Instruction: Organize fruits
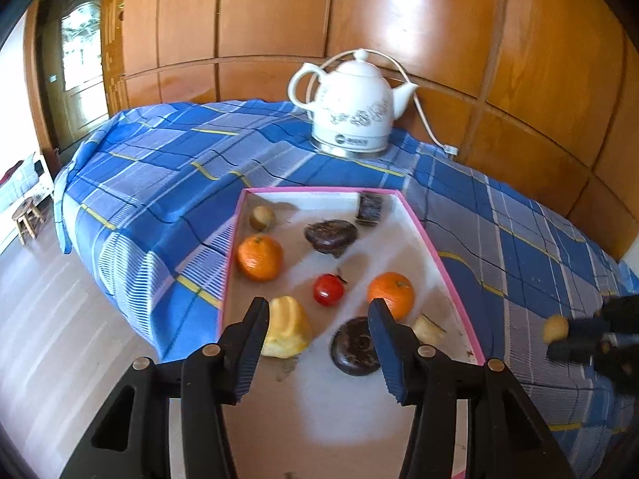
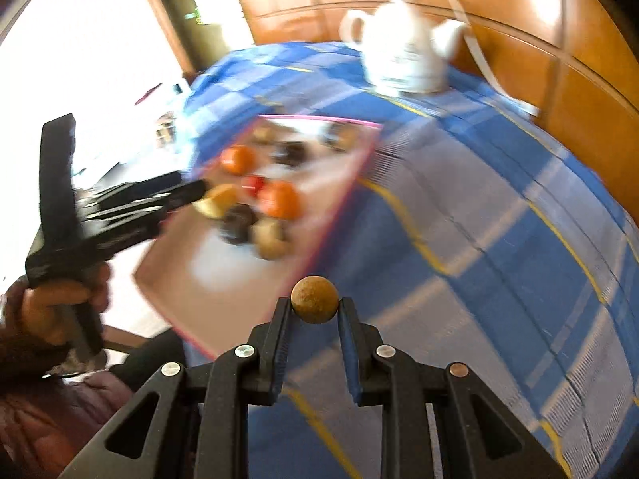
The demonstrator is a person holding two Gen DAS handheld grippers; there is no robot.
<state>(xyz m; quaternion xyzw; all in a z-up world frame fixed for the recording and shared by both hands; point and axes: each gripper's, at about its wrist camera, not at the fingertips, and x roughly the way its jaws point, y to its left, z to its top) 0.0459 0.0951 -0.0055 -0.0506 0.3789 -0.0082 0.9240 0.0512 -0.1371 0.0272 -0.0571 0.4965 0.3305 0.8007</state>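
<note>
A pink-rimmed white tray (image 1: 435, 247) on the blue checked cloth holds two oranges (image 1: 259, 257) (image 1: 391, 293), a small red fruit (image 1: 328, 289), a yellow fruit (image 1: 285, 329), two dark brown fruits (image 1: 330, 234) (image 1: 353, 345) and a small tan one (image 1: 261, 217). My left gripper (image 1: 319, 305) hovers open over the tray's near end, with nothing between its fingers. My right gripper (image 2: 314, 303) is shut on a small round brown fruit (image 2: 314, 299), above the cloth to the right of the tray (image 2: 343, 199). In the left wrist view that gripper (image 1: 559, 337) and its fruit (image 1: 556, 329) show blurred at the right edge.
A white ceramic kettle (image 1: 353, 103) with its cord stands on the cloth behind the tray, against a wooden panelled wall. The table's left edge drops to a pale floor. A person's hand (image 2: 52, 303) holds the left gripper (image 2: 195, 191) left of the tray.
</note>
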